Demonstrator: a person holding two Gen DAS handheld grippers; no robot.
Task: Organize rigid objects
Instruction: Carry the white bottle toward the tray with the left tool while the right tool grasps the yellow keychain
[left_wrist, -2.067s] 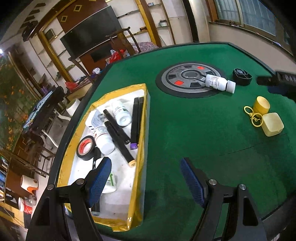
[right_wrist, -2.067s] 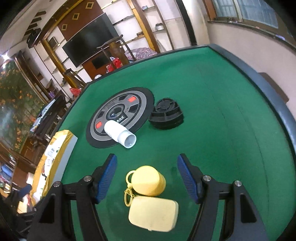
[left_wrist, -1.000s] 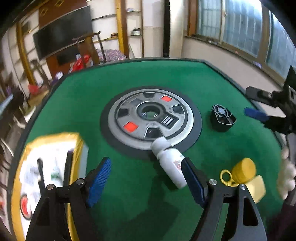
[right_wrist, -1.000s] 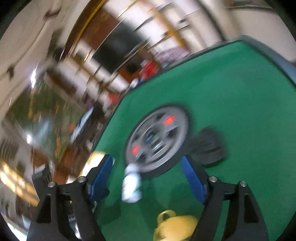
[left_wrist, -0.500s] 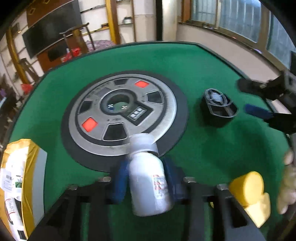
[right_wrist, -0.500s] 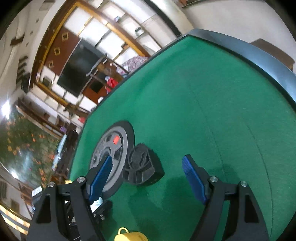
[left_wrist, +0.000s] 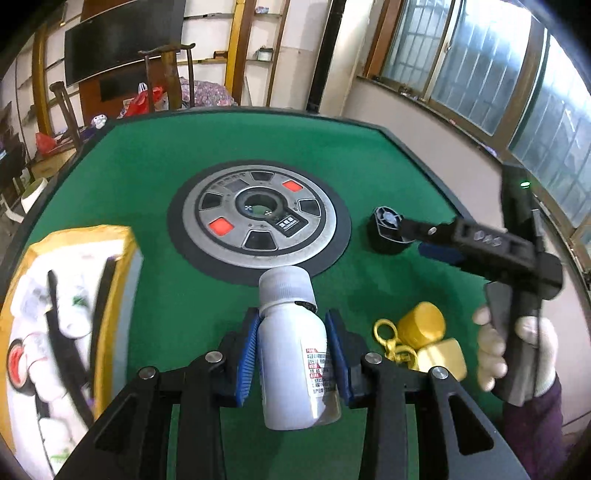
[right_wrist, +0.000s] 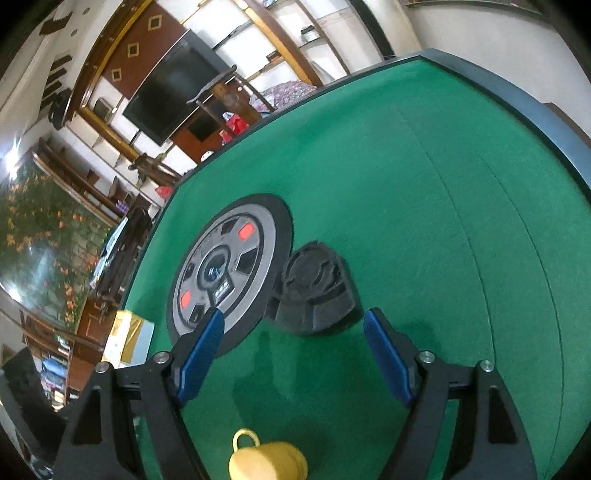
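Observation:
My left gripper (left_wrist: 291, 334) is shut on a white pill bottle (left_wrist: 291, 354), lifted off the green table (left_wrist: 155, 155), cap pointing away from me. At the left lies a yellow-rimmed box (left_wrist: 114, 236) with pens, bottles and a tape roll inside. My right gripper (right_wrist: 295, 332) stands open just short of a black round fan-like part (right_wrist: 314, 291), which lies beyond its fingertips. In the left wrist view that right gripper (left_wrist: 424, 240) hovers by the black part (left_wrist: 384, 229), held by a gloved hand (left_wrist: 517, 354). A yellow cap and case with a ring (left_wrist: 424, 339) lie near.
A round grey and black hub (left_wrist: 258, 221) with red squares is set in the table's middle, also seen as the hub (right_wrist: 225, 269) in the right wrist view. The table's dark raised rim (right_wrist: 535, 107) curves along the right. Chairs and shelves stand beyond the far edge.
My left gripper closed on the white bottle and lifted it off the hub's edge, swinging back toward the box. My right gripper came down closer to the black part.

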